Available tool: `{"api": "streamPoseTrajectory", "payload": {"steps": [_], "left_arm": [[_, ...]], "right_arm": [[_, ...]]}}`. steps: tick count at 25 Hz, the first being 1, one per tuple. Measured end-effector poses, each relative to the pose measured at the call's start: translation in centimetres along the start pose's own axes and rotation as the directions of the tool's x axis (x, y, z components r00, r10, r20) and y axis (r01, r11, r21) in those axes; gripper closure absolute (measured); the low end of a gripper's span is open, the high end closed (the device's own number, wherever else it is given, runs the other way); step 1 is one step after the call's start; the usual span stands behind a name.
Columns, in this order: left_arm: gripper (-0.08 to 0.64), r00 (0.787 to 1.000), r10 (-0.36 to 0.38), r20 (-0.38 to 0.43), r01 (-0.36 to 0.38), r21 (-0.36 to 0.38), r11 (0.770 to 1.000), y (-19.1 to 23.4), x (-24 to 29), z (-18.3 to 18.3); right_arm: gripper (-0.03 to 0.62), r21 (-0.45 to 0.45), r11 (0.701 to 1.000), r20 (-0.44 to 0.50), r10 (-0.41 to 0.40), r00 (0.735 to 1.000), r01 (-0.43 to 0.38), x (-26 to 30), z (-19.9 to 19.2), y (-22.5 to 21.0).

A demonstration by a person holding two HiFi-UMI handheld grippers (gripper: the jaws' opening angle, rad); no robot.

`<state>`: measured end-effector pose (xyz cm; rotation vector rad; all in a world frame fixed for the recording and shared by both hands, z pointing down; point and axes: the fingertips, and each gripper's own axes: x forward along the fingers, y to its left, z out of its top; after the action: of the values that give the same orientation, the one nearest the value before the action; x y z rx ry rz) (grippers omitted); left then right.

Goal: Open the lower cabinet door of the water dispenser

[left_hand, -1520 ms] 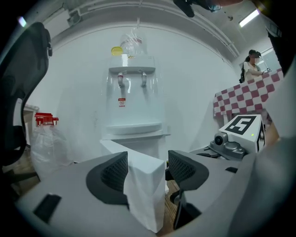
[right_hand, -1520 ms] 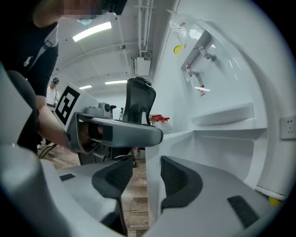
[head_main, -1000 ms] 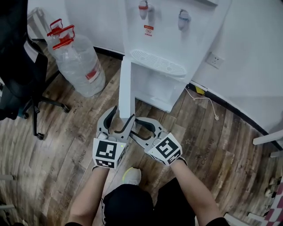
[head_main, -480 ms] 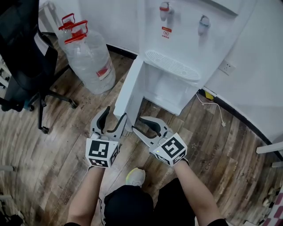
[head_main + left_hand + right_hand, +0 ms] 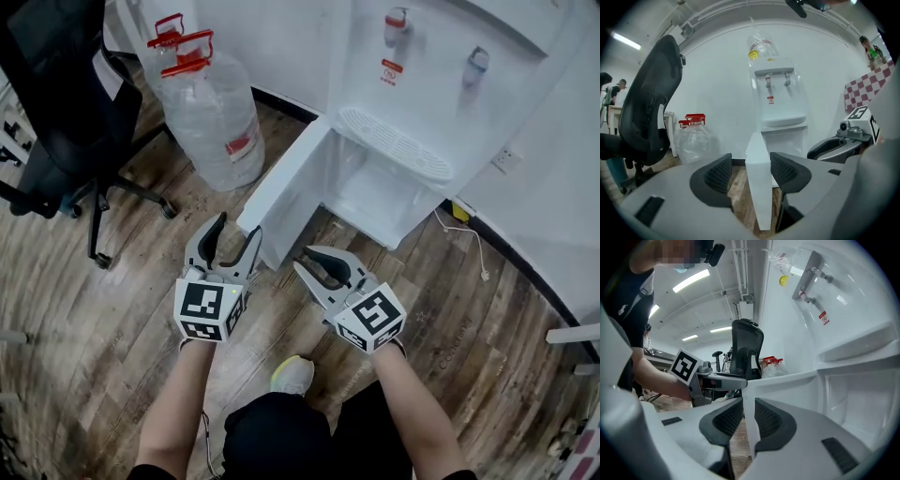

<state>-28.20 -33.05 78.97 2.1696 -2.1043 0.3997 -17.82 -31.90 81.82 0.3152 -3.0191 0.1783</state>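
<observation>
Currently: lower door swung out, left tongs astride its edge

Head view: the lower cabinet door (image 5: 286, 183) of the water dispenser (image 5: 422, 56) stands swung out to the left. Its white compartment (image 5: 380, 192) is exposed under the drip tray (image 5: 394, 141). My left gripper (image 5: 234, 232) is at the door's free edge. My right gripper (image 5: 305, 259) sits just beside the door's lower corner, with a strip of floor between.

Left gripper view, not readable from above: jaws spread, door edge standing between the pads, close to the right one, floor showing on the other side. It alone shows a crumpled clear bottle (image 5: 761, 44) seated on top of the dispenser.

Right gripper view: jaws have just been closing and only a narrow slit remains. The door's edge lines up in that slit, beyond the pads. Nothing is pinched.

Surroundings: two clear water jugs (image 5: 211, 112) with red caps stand near the open door's outer face; fill level not readable. An office chair (image 5: 56, 103) is further left. A cable (image 5: 469, 239) lies on the floor right of the dispenser.
</observation>
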Motion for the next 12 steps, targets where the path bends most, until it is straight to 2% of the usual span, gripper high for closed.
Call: {"api": "streamPoseTrajectory", "payload": {"steps": [5, 12], "left_arm": [[0.296, 1.000, 0.029, -0.013, -0.029, 0.022, 0.999, 2.4, 0.3, -0.2], [0.296, 0.996, 0.077, -0.041, -0.075, 0.063, 0.995, 5.9, 1.3, -0.8]], "right_arm": [[0.535, -0.007, 1.000, -0.013, -0.015, 1.000, 0.015, 0.4, 0.0, -0.5], [0.549, 0.002, 1.000, -0.016, -0.029, 0.999, 0.029, 0.2, -0.2, -1.5]]}}
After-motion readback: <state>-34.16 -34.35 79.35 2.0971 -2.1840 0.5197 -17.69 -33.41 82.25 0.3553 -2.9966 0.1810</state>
